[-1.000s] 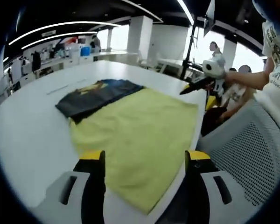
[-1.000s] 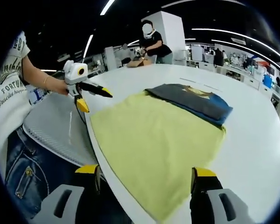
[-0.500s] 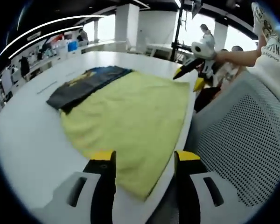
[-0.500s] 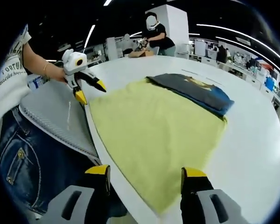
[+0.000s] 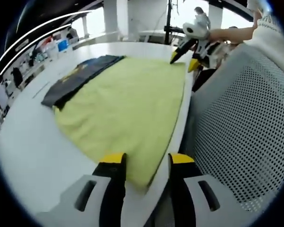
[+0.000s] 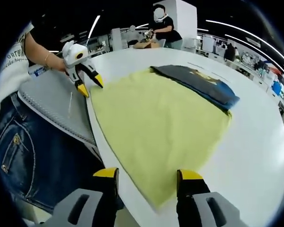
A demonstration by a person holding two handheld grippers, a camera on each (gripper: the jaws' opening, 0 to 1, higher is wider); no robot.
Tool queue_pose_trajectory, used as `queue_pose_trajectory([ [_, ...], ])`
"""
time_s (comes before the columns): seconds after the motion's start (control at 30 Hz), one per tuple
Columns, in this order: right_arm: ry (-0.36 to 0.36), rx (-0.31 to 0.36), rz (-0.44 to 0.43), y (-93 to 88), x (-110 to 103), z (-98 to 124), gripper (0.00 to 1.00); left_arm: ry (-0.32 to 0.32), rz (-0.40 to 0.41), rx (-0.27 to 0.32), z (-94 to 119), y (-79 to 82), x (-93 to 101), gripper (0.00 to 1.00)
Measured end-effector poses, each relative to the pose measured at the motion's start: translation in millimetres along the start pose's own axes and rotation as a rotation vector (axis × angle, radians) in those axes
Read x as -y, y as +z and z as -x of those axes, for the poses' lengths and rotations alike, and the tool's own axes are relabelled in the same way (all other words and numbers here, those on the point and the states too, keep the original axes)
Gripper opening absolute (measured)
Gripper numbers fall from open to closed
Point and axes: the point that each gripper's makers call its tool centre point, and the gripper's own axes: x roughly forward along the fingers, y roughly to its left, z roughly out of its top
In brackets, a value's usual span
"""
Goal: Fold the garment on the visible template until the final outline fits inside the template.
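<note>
In the left gripper view, the left gripper (image 5: 144, 163) is hovering with its yellow-tipped jaws apart, straddling the near corner of the yellow cloth (image 5: 128, 99) at the edge of the white table (image 5: 23, 142); whether the jaws are touching the fabric cannot be told. The cloth is spreading away ahead of the jaws, lying flat. At its far left edge, beyond the jaws, a dark folded garment (image 5: 78, 78) is lying with a blue and yellow print showing, partly overlapping the cloth's border. To the right of the jaws, a grey mesh chair back (image 5: 236, 113) is standing just beside the table edge. Far ahead, the right gripper (image 5: 184, 53) is reaching over the cloth's opposite corner.

In the right gripper view, the right gripper (image 6: 146, 175) is holding its jaws apart too, poised over its own near corner of the yellow cloth (image 6: 156, 118), nothing clamped between them. Ahead and to the right, the dark folded garment (image 6: 199, 85) is resting along the cloth's far side. Ahead to the left, the left gripper (image 6: 90, 84) is pointing down at the cloth's other corner, held by a hand (image 6: 57, 64).
</note>
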Motion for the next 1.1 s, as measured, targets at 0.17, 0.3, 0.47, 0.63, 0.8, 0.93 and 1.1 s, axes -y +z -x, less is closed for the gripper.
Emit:
queue_pose_trajectory([
  [0.17,-0.011,-0.015,0.029,-2.3,4.7,-0.1,0.40,0.005,0.001,0.003,0.3,-0.2,-2.0,0.27],
  [0.3,-0.004,-0.042,0.072,-4.4,7.5,0.5,0.36,0.005,-0.007,0.003,-0.8,0.7,-3.1,0.22],
  [0.47,0.026,-0.072,0.121,-6.2,5.8,1.3,0.36,0.000,-0.024,0.004,-3.1,3.0,-2.0,0.17],
  [0.63,0.039,-0.079,0.165,-6.3,6.2,1.6,0.33,0.008,-0.019,0.006,-4.3,5.3,-4.6,0.14],
  [0.8,0.041,-0.070,0.180,-4.9,8.7,0.9,0.17,0.027,-0.027,-0.005,-6.2,7.1,-8.9,0.09],
  [0.93,0.014,-0.067,0.189,-3.3,15.5,-0.2,0.04,0.029,-0.033,-0.013,-6.8,8.2,-10.7,0.06],
  [1.1,0.016,-0.067,0.202,-2.4,17.1,-0.8,0.01,0.038,-0.039,-0.028,-7.6,8.8,-14.4,0.02],
])
